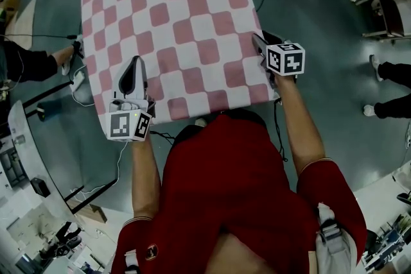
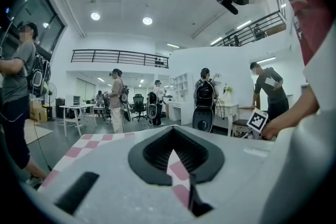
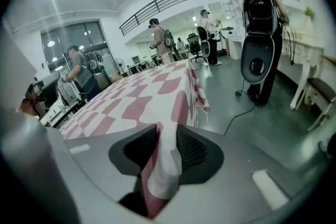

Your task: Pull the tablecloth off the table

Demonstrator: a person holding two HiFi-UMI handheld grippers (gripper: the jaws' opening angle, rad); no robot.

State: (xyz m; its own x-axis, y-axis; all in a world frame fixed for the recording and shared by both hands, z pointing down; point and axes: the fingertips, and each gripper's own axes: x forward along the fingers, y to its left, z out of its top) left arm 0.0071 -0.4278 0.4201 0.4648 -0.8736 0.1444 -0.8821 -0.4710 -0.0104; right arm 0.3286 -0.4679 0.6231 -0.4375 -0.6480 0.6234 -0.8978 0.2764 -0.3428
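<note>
**A:** Where is the tablecloth (image 1: 173, 22)?

**B:** In the head view it fills the upper middle of the frame. It is pink and white checks, spread flat over the counter, whose top it hides. Its near edge runs along the lower middle, just above the red shirt (image 1: 237, 189) of the person holding the tools.

**A:** Start at the left, then.

**B:** At the left edge of that frame another person's arm (image 1: 61, 58) reaches toward the cloth's left side. I cannot tell whether it touches. Next comes the left hand-held gripper (image 1: 133, 67), over the cloth near its lower left corner.

**A:** Has it got hold?

**B:** Yes. The left gripper view shows its jaws pressed fully together, with a thin sliver of checked cloth pinched between them.

**A:** And the right hand-held gripper (image 1: 260, 43)?

**B:** It sits at the cloth's right edge, right of centre in the head view. In the right gripper view its jaws stand partly apart, closed on a thick bunched fold of the cloth. The fold fills the gap and hangs out below. Beyond the jaws the cloth lies flat toward the upper left of that frame, and its side drapes over the counter's edge.

**A:** Further right?

**B:** Grey floor (image 1: 321, 22), and at the right edge of the head view a pair of white shoes (image 1: 374, 65).
</note>
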